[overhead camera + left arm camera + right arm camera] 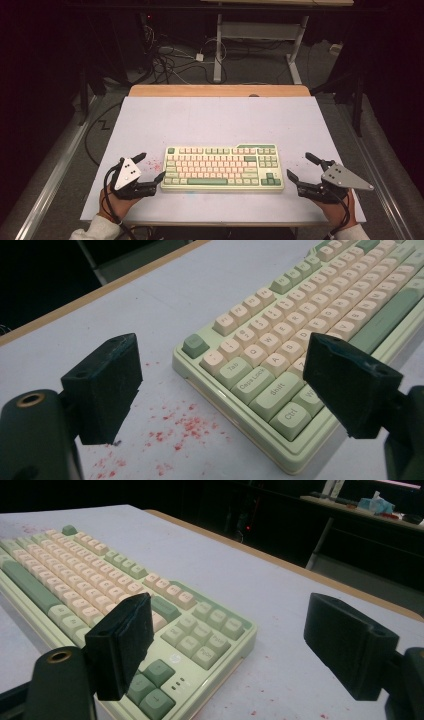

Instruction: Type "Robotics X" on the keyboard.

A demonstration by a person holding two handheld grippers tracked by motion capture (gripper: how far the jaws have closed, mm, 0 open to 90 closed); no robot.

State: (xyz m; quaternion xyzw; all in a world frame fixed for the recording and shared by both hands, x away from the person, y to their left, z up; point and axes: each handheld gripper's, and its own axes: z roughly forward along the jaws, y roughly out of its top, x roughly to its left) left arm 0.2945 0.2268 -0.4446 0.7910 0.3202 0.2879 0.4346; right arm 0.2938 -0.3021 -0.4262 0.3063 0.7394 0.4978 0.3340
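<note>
Two hand-held grippers are found nearest the camera, at the near edge of the table [150,107], one at each short end of the keyboard [222,168]; the left gripper [148,168] is held with its jaws spread wide and nothing between them; in the left gripper view one jaw stands over the bare surface beside red specks [187,426], the other over the keyboard's near left corner, by the Ctrl key [291,419]; contact with the case cannot be confirmed. The right gripper [302,168] is likewise held wide and empty; in the right gripper view one jaw overlaps the arrow-key [151,684] corner while the other hangs over bare surface beyond the keyboard's right end.

The keyboard, a green and cream tenkeyless model, is seen lying flat and square to the table's near edge, roughly midway between the left and right edges; no cable is made out.

The symmetrical stance, one open gripper at each end, is judged to be preparation for a two-handed grasp of the case by its ends, so that it may be lifted or shifted level; each jaw pair would need to straddle an end edge before closing.
</note>
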